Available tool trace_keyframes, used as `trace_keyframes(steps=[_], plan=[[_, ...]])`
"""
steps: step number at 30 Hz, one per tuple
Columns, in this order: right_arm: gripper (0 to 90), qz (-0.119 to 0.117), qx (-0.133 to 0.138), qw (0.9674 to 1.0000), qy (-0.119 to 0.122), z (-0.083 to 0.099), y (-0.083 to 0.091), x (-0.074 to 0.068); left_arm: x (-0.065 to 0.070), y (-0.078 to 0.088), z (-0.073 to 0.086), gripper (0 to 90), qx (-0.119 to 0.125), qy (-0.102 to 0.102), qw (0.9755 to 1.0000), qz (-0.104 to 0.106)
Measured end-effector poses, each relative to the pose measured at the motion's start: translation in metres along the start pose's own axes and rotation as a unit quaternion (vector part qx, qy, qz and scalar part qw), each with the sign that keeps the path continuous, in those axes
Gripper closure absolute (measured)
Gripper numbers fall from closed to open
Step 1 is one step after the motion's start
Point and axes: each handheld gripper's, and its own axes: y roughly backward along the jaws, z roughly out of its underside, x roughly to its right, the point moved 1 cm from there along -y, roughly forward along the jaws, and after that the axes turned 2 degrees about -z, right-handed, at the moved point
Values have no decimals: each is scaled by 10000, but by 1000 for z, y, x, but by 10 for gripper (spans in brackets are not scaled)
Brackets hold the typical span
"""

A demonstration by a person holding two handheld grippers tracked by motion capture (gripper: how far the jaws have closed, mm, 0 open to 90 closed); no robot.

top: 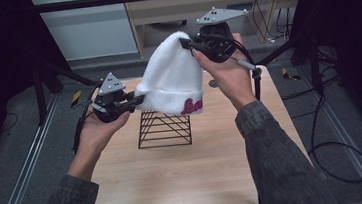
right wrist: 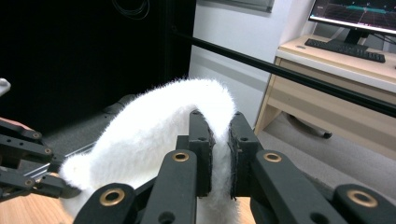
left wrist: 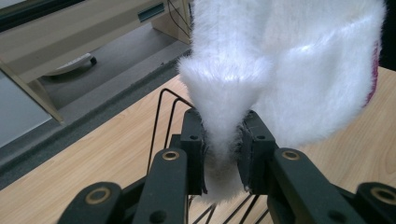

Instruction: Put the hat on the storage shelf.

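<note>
The left gripper pinches the hat's near-left brim and the right gripper its far top, above the wire rack.

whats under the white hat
A black wire rack stands on the wooden table directly below the white fuzzy hat, which both tools hold up in the air. The hat's brim covers the rack's top edge, so contact there cannot be judged.
</note>
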Motion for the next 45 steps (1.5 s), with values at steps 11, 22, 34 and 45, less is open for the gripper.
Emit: trace_keyframes(steps=[11, 22, 34, 45], plan=[[830, -49, -108, 9999, -35, 10, -19, -1, -14, -8, 9, 738, -120, 112, 9997, -174], [830, -119, -189, 9997, -70, 18, -32, -3, -21, -11, 20, 737, -202, 179, 9994, -196], [829, -130, -235, 9996, -2, 19, -32, -6, -25, -15, 22, 738, -238, 225, 9992, -226], [829, -179, -301, 9994, 81, 22, -38, -13, -31, -18, 33, 739, -254, 321, 9987, -310]])
